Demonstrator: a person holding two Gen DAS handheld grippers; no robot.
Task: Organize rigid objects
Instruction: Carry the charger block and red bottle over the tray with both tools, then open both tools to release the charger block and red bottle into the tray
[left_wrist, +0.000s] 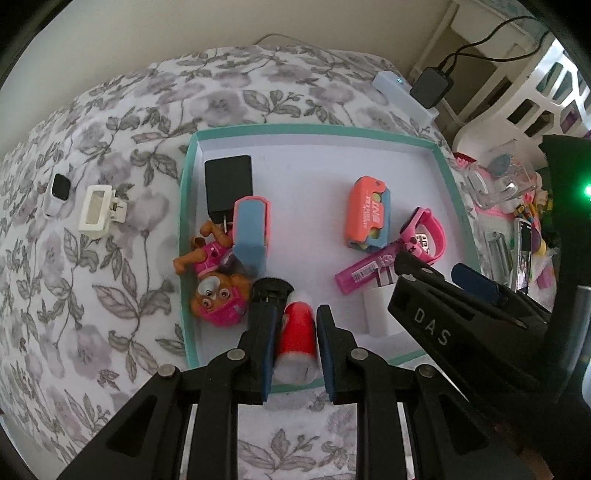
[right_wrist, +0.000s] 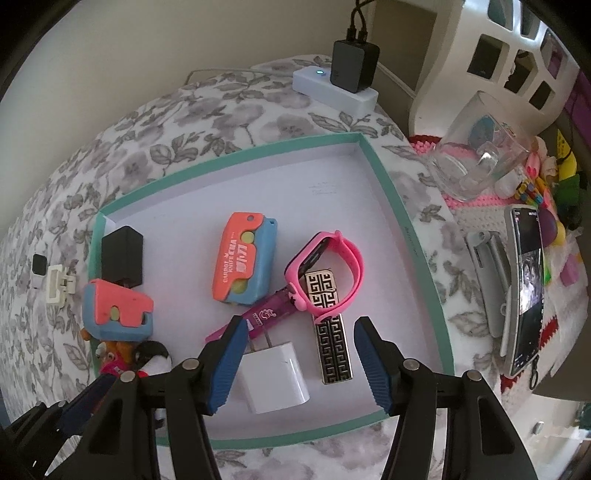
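Note:
A teal-rimmed white tray lies on a floral cloth. In it are a black charger, two orange-and-blue carrot knife toys, a pink watch, a purple tube, a white plug, a patterned bar and a toy dog. My left gripper is shut on a red-and-white penguin toy at the tray's near edge. My right gripper is open above the white plug and patterned bar.
A white hair clip and a small white watch face lie on the cloth left of the tray. A power strip with a black adapter is behind it. A glass mug, a phone and toys crowd the right.

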